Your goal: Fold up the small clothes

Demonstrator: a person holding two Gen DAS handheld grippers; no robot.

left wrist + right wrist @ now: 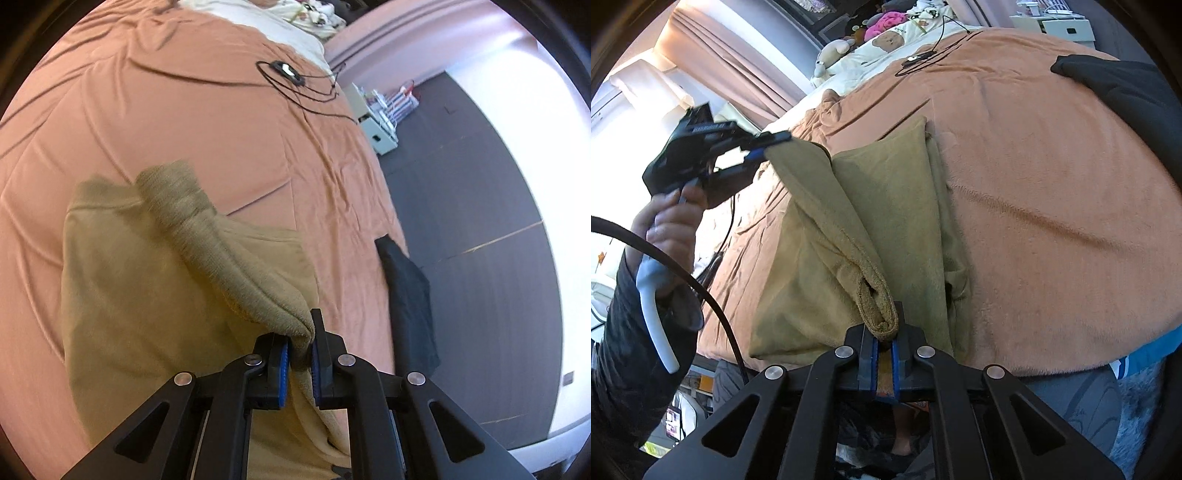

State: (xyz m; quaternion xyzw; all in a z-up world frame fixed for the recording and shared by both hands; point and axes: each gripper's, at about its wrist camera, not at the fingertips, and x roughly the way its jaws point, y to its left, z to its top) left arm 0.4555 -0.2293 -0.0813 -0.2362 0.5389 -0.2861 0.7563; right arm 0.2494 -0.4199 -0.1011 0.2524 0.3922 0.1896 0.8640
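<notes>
An olive-tan fleece garment [147, 295] lies on the orange bedspread [184, 129]. My left gripper [300, 350] is shut on a thick fold of its edge, lifted off the bed. In the right wrist view the same garment [886, 206] stretches between both grippers. My right gripper [884, 347] is shut on a rolled hem at the near edge of the bed. The left gripper [768, 146] shows there at the upper left, held by a hand [670, 221], pulling a strip of the cloth up and taut.
A black garment [410, 295] hangs over the bed's right edge, also visible as the dark cloth [1126, 88] at top right. A small device with black cable [291, 74] lies farther up the bed. Pillows and plush toys [886, 37] sit at the head. Dark floor [480, 221] runs beside the bed.
</notes>
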